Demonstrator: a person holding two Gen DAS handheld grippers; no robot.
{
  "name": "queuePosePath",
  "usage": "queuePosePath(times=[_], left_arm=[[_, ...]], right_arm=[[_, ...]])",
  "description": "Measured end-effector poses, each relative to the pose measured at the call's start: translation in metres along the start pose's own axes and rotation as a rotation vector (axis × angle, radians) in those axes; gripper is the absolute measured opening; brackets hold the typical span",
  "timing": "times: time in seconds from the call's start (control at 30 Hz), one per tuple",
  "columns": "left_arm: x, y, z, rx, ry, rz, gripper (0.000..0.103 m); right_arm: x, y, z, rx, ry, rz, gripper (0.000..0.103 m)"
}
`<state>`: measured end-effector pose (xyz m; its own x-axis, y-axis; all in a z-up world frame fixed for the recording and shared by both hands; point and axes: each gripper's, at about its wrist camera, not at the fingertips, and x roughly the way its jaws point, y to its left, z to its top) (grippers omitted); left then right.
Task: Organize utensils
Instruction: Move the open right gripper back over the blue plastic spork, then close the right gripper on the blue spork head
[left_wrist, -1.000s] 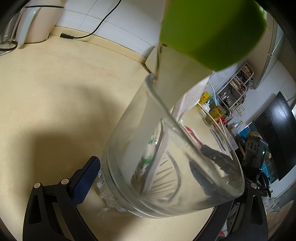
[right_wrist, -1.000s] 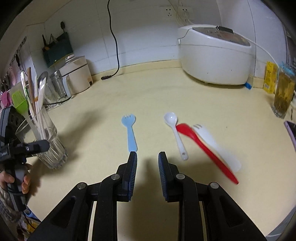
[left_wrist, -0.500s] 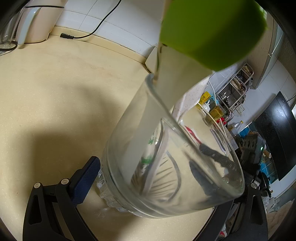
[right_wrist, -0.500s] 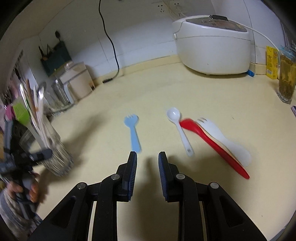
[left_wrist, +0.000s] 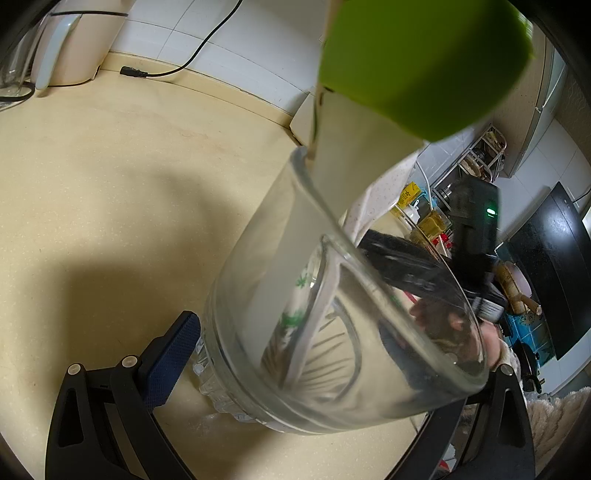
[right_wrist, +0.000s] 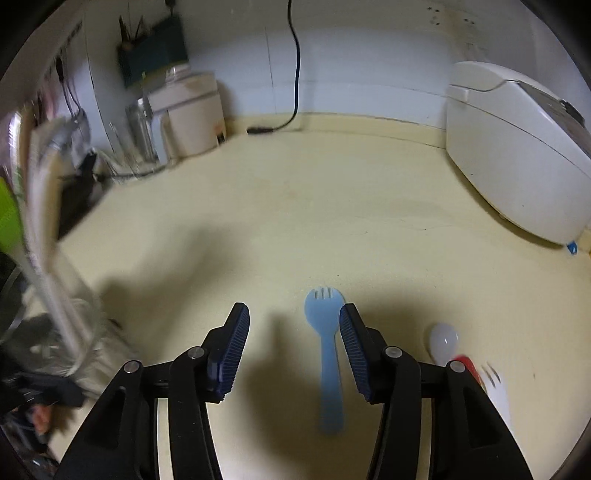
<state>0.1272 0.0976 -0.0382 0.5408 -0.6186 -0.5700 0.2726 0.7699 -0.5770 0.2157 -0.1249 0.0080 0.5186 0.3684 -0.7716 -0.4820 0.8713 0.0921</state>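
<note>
Since the earlier frame, the right gripper (right_wrist: 294, 347) has swung across the counter (right_wrist: 332, 221) so that the blue plastic fork (right_wrist: 327, 354), formerly ahead of its tips, now lies low in the frame between its spreading jaws, close beside the right-hand pad without touching it. Those jaws are opening and hold nothing. White spoon (right_wrist: 443, 341), red utensil (right_wrist: 467, 363) and white fork (right_wrist: 493, 380) have slid to the lower right edge, partly hidden by the gripper's frame.

Nothing has shifted in the left wrist view: the left gripper (left_wrist: 332, 369) is clamped around the base of the glass tumbler (left_wrist: 280, 229), which fills the centre of that frame and already carries a green spatula (left_wrist: 424, 62) and other handles.

Judging by this, the step in hand is lining up to pick the blue fork. Next the gripper should probably centre over the handle, sink to the counter, and close across the narrow shaft before carrying it to the tumbler at the left edge.
</note>
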Motion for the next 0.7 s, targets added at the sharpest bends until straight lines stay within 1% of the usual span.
queuePosePath(times=[0.13,0.27,0.57,0.7], left_arm=[[0.0,0.0,0.0,0.0,0.0,0.0,0.1],[0.0,0.0,0.0,0.0,0.0,0.0,0.1],[0.0,0.0,0.0,0.0,0.0,0.0,0.1],[0.0,0.0,0.0,0.0,0.0,0.0,0.1]], right_arm=[[0.017,-0.002,0.005,-0.009,0.051,0.011,0.052],[0.027,-0.004,0.01,-0.019,0.08,-0.034,0.052],[0.039,-0.011,0.015,0.021,0.114,-0.033,0.052],[0.038,-0.013,0.015,0.036,0.112,-0.025,0.052]])
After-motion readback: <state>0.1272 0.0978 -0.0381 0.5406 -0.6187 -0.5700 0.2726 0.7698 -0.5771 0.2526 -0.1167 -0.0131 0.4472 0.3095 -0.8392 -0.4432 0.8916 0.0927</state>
